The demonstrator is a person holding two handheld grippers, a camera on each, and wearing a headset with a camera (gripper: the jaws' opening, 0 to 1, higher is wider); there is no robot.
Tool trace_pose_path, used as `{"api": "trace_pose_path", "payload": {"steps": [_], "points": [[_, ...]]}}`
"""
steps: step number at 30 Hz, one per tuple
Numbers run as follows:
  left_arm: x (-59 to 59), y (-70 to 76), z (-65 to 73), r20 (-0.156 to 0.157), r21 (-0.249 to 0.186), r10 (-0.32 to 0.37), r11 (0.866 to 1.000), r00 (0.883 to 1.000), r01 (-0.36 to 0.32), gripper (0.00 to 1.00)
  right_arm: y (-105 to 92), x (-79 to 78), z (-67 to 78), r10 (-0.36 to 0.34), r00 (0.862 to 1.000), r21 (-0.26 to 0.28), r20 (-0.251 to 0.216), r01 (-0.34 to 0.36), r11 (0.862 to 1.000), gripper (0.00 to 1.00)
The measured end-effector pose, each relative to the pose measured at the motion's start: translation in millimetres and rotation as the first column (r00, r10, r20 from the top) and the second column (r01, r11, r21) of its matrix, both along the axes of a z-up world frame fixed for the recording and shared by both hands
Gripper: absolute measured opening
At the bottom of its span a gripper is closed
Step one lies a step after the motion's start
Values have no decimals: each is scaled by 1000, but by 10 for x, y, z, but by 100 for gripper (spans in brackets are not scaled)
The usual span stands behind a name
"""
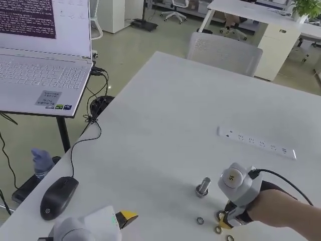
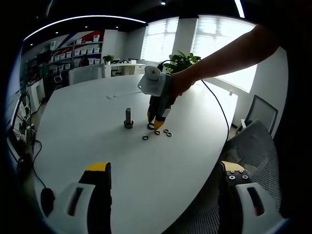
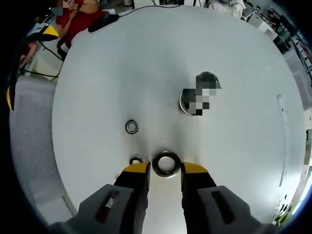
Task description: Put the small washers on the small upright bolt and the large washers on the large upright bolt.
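Pointing steeply down at the surface [image 1: 165, 115]: right tongs [image 3: 165, 171], tips at the loose washer cluster. A hand [image 1: 273, 208] wraps the tongs' body, coming in from the right edge of the head view. In the left gripper view the forearm reaches in from upper right, wrist bent down.

Large washer [image 3: 166, 164] lies flat between the two yellow tips, right at their mouth. Jaws stand roughly a washer's width apart. Cannot tell whether they press on it or just bracket it.

Small washer [image 3: 136, 160] lies flat just beside the outer side of one tip. Another washer [image 3: 131, 126] lies further ahead, apart from both. Three more washers [image 2: 167, 132] lie flat near the tips.

Upright bolt [image 1: 202, 187] stands on the surface near the cluster, apart from the right tongs.

Left tongs [image 2: 163, 170] sit low and well back near the surface's edge, aimed across at the bolt. They are released, jaws spread wide.

Power strip [image 1: 258, 143] lies beyond the bolt. Mouse [image 1: 57, 196] sits at the near left corner, with a laptop [image 1: 40, 75] on a stand off the left side.
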State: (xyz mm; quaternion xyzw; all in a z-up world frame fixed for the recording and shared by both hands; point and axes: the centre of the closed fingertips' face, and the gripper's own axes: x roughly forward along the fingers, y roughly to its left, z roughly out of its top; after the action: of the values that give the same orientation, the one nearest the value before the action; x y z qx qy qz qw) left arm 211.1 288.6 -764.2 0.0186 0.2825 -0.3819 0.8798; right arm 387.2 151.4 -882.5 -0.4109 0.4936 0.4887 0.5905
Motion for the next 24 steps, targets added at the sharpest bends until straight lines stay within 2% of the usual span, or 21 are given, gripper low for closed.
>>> {"api": "trace_pose_path", "payload": {"steps": [8, 11, 16, 24], "points": [[-35, -3, -18, -8, -2, -3, 1000, 1000, 3, 90, 2, 3, -7, 6, 1000, 0, 3, -6, 1000, 25], [-45, -2, -26, -8, 1, -3, 1000, 1000, 3, 90, 14, -10, -5, 29, 1000, -18, 10, -29, 999, 24], [-41, 16, -11, -4, 1, 3, 1000, 1000, -3, 90, 11, -8, 1, 23, 1000, -36, 6, -22, 999, 22], [-47, 53, 15, -2, 13, -1, 1000, 1000, 1, 89, 7, 5, 3, 8, 1000, -16, -11, -8, 1000, 20]]}}
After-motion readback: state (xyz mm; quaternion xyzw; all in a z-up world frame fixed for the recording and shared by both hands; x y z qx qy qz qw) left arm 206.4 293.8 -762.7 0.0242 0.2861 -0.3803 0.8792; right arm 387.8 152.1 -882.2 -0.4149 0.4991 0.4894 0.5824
